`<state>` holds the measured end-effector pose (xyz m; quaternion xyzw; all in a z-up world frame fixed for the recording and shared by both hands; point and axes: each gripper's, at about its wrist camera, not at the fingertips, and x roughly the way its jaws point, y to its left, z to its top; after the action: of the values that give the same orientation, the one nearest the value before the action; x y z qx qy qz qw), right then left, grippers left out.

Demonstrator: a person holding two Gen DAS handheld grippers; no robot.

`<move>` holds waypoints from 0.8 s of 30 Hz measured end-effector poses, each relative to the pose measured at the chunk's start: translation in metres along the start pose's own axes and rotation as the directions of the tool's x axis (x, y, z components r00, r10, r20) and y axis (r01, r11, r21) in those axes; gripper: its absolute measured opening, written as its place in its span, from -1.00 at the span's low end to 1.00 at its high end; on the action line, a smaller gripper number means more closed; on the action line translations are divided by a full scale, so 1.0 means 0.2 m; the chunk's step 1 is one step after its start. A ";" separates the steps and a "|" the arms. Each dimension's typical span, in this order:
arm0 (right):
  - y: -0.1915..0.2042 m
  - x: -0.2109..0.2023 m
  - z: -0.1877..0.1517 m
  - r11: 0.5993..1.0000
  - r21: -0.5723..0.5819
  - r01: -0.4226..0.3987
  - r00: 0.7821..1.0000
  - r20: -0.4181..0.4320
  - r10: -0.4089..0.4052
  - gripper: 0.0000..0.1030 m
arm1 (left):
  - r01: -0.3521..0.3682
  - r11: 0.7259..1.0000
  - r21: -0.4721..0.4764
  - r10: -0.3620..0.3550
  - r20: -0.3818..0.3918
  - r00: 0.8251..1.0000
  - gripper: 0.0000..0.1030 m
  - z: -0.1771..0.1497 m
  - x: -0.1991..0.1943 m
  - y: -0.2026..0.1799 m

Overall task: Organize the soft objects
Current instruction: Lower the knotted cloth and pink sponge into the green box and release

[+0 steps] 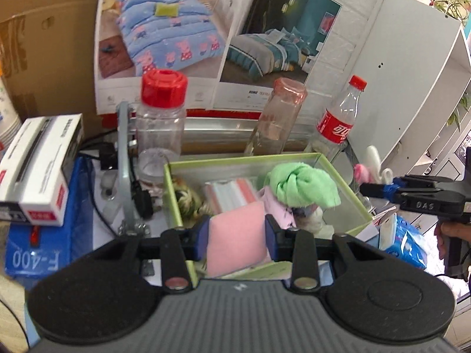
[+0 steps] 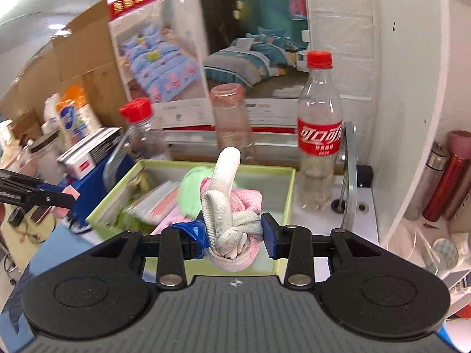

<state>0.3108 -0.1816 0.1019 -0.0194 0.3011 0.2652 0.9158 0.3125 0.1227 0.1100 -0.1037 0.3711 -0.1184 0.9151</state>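
Over the green box [image 1: 347, 203] at centre frame, the left tongs [image 1: 237, 232] clamp a pink sponge [image 1: 235, 241]. Only the right wrist view shows the right tongs [image 2: 232, 232] pinching a knotted pink-and-white rope [image 2: 226, 206], and red flasks [image 2: 447, 185] at far right.

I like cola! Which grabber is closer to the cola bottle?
Right. The right gripper, holding a knotted rope, sits just beside the cola bottle; the left gripper is across the green box.

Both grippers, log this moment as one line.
left gripper: shut on pink foam sponge | right gripper: shut on white-pink knotted rope | both above green box
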 end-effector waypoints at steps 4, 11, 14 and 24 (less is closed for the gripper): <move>-0.07 0.23 0.05 1.000 0.010 0.009 0.997 -0.079 -0.008 -0.54 | -0.009 1.000 0.011 0.010 -0.037 0.999 -0.24 0.08 0.18 -0.03; -0.08 0.31 0.03 0.998 0.053 0.040 0.997 -0.071 -0.036 -0.34 | -0.049 0.999 0.013 0.050 -0.039 0.998 0.35 0.04 0.25 -0.02; -0.07 0.26 0.03 0.997 0.060 0.044 0.999 -0.026 -0.042 -0.26 | -0.062 0.998 0.010 0.062 -0.028 0.998 0.35 0.01 0.19 -0.02; 0.01 0.06 -0.13 0.995 0.087 0.046 0.997 -0.072 -0.040 -0.06 | -0.103 0.995 -0.014 0.104 0.010 0.995 0.67 -0.21 -0.12 -0.08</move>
<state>0.3032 -0.1795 0.0740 0.0053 0.3441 0.2309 0.9101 0.2628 0.1108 0.1004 -0.0911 0.3718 -0.0677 0.9213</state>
